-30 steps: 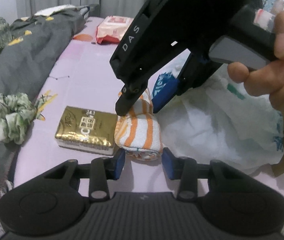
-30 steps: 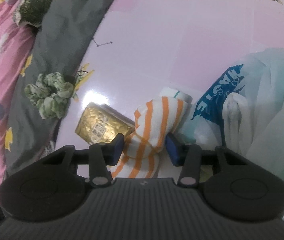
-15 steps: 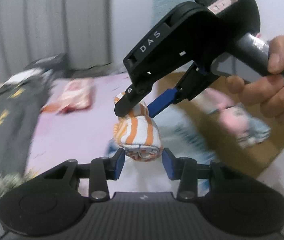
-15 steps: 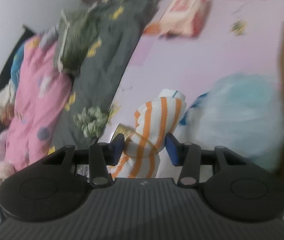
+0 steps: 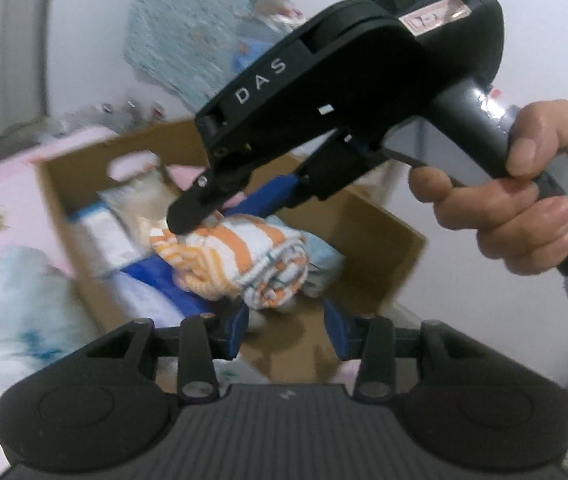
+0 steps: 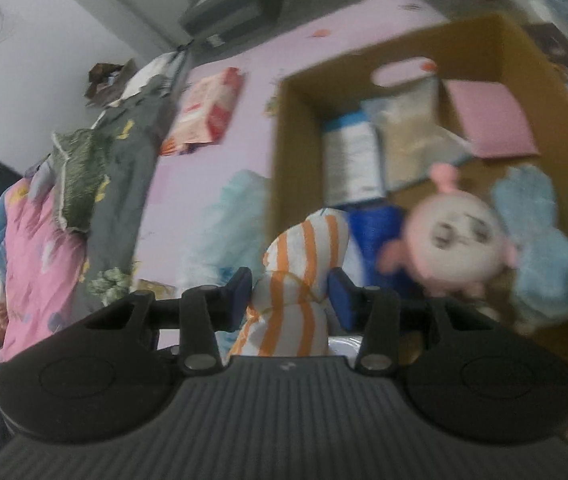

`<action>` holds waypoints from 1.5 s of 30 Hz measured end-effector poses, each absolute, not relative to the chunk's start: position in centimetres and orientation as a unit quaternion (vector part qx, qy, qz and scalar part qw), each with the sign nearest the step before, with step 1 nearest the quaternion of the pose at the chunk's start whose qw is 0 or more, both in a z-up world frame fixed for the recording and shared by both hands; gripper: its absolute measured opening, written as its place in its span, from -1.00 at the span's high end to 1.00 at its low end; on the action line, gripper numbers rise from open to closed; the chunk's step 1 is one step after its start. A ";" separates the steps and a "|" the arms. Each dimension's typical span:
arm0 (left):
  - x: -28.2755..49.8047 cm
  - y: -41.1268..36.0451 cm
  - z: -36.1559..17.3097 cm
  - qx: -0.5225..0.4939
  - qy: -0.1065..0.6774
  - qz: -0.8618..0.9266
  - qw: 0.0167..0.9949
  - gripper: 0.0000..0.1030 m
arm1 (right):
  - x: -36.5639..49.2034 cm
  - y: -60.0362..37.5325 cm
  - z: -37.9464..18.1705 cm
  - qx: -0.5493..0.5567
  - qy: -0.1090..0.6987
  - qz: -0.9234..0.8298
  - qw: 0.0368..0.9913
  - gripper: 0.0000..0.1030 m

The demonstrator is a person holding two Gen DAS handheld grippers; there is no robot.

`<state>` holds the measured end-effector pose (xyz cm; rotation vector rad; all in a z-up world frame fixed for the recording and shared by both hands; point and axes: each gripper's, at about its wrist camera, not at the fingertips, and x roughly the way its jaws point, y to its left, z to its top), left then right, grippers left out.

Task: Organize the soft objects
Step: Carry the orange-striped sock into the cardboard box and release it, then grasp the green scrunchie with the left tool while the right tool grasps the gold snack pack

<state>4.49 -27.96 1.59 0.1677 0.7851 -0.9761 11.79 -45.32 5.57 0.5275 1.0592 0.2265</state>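
orange-striped rolled towel [image 5: 239, 264] held above open cardboard box [image 5: 380, 240].

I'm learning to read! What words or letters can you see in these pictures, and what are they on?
"DAS": white letters on the black body of the right hand-held gripper.
Small sticker on top of that gripper: too blurred to read.
Red and white packet on the pink surface: print too blurred.
White and blue pack in the cardboard box: print too blurred.

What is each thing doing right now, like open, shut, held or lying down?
Striped towel: rolled up, held in the air over the box.
Right tongs: shut on the towel, have just been closing.
Left tongs: open, pads clear of the towel.
Cardboard box: open on top, partly filled.
Pink doll: lying in the box.
Red packet: lying on the pink sheet.
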 end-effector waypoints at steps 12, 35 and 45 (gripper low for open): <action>5.4 -25.1 1.5 0.072 0.400 -0.436 0.803 -0.14 | 12.2 -48.5 0.4 0.187 0.528 0.128 0.819 0.25; 6.7 -15.4 2.0 0.034 0.391 -0.315 0.864 -0.23 | 13.9 -46.6 -2.9 0.190 0.544 0.131 0.806 0.24; 6.7 -6.6 1.9 0.030 0.367 -0.190 0.910 -0.26 | 14.4 -40.3 4.5 0.145 0.463 0.180 0.856 0.19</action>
